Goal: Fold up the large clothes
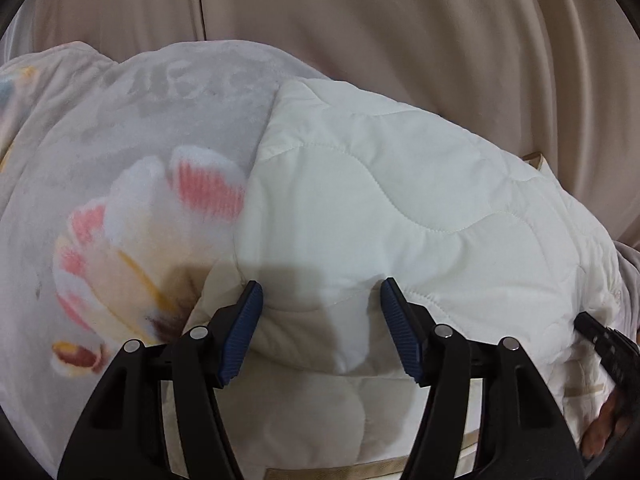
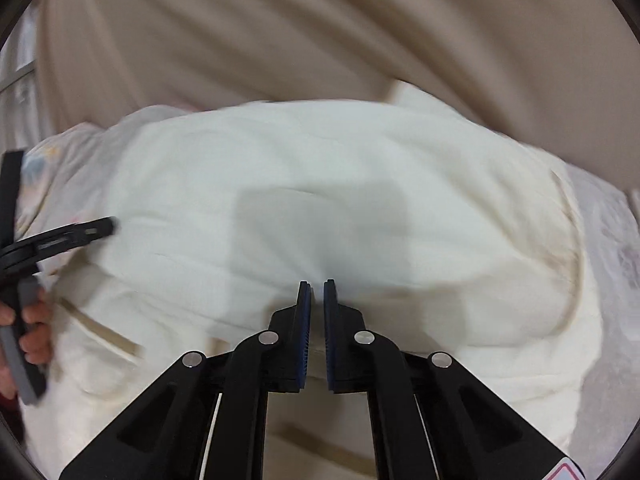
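The left gripper (image 1: 322,292) is hovering with its blue-padded fingers (image 1: 244,332) spread wide over the fold of the white quilted cover (image 1: 400,200), gripping nothing. The cover is lying bunched on a floral fleece blanket (image 1: 120,184), beige curtains (image 1: 400,20) hanging behind. The right gripper (image 2: 317,292) is pinching the cover's near edge, fingers clenched on the fabric; that view is blurred.

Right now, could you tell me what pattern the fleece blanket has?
Pale grey with pink-and-white flowers, clearest in the left wrist view.

quilt (image 2: 320,184) motion-blurred, floral blanket (image 1: 120,184) cut off left
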{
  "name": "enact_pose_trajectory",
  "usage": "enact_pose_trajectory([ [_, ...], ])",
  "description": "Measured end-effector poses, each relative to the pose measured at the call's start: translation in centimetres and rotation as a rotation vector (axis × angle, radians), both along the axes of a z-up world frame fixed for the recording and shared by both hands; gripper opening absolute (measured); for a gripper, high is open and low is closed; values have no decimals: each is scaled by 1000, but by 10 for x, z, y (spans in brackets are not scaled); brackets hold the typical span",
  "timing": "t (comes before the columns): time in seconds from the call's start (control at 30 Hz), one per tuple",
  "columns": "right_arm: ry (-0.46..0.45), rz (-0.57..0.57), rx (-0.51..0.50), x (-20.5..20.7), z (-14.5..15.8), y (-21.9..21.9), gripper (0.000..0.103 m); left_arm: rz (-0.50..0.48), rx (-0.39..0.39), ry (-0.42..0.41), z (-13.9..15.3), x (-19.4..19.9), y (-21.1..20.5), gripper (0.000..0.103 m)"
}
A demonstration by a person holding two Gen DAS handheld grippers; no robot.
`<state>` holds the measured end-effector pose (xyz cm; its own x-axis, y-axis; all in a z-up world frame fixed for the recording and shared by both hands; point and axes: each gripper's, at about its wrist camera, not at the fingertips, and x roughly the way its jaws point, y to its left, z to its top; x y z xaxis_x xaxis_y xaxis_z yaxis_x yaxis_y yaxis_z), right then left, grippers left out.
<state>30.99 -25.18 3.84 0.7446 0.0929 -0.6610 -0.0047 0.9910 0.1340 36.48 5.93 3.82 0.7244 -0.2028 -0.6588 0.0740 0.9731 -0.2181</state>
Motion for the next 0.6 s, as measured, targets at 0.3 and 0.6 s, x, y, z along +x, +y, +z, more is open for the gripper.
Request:
enact_pose_trajectory([
  [0.3, -57, -243, 117, -38, 30, -96, 7, 26, 35, -7, -9, 0, 3, 60],
  [0.6, -41, -175, 200, 43, 32, -77, 7, 26, 51, -20, -9, -1, 0, 60],
])
